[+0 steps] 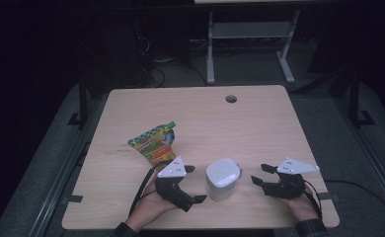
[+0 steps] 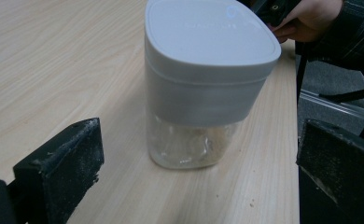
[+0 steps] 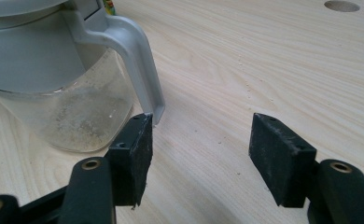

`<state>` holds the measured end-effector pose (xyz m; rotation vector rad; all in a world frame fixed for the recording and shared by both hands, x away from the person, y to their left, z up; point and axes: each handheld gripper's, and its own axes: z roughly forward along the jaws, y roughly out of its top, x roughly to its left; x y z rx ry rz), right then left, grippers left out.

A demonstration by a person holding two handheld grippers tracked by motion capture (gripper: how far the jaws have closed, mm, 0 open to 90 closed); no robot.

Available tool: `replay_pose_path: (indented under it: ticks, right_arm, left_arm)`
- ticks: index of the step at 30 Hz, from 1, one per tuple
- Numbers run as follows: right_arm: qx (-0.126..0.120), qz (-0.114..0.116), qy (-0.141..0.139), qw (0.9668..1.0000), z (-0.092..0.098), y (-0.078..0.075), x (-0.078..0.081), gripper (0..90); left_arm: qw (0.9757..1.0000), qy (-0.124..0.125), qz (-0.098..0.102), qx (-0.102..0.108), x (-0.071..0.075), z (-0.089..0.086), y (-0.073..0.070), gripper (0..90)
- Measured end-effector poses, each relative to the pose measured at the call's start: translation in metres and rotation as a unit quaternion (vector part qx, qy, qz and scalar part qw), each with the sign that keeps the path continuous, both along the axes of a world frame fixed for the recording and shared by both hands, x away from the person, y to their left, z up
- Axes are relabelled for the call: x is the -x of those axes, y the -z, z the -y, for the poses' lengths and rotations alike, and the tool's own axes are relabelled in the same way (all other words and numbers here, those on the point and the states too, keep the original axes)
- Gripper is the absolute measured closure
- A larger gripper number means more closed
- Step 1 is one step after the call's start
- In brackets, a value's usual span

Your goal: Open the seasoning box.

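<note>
A clear container with a grey-white lid stands near the table's front edge, between my two grippers. In the left gripper view the container rises just ahead of the gap between the jaws, with a little pale residue at its bottom. My left gripper is open, just left of the container. My right gripper is open with nothing between its jaws. Its left jaw sits close to the tip of the container's grey handle. A colourful spouted pouch lies flat behind the left gripper.
The light wooden table has a round cable hole at its far side. Grey floor, desk legs and cables lie beyond the far edge. The person's right hand shows behind the container.
</note>
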<state>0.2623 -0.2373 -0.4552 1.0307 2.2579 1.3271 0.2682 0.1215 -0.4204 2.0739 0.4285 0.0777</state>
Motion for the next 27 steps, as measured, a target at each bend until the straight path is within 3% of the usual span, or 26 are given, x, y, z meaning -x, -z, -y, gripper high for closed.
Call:
replay_pose_path:
  ticks: [9, 17, 19, 27]
  right_arm:
    - [-0.002, 0.000, 0.002, 1.0000, 0.000, 0.000, 0.000, 38.6]
    - [-0.002, -0.002, 0.001, 1.0000, 0.000, 0.001, -0.001, 38.3]
    - [0.000, -0.002, 0.000, 1.0000, 0.000, 0.001, 0.000, 38.3]
    - [0.000, -0.003, 0.004, 1.0000, 0.001, 0.001, 0.000, 38.3]
  left_arm:
    - [1.0000, 0.003, 0.007, 0.002, -0.004, 0.011, 0.001, 0.1]
    - [0.9998, 0.010, 0.014, -0.009, -0.008, 0.026, 0.005, 0.2]
    - [0.9998, 0.011, 0.015, -0.003, -0.008, 0.027, 0.005, 6.2]
    - [0.9997, 0.012, 0.019, 0.002, -0.010, 0.030, 0.006, 13.4]
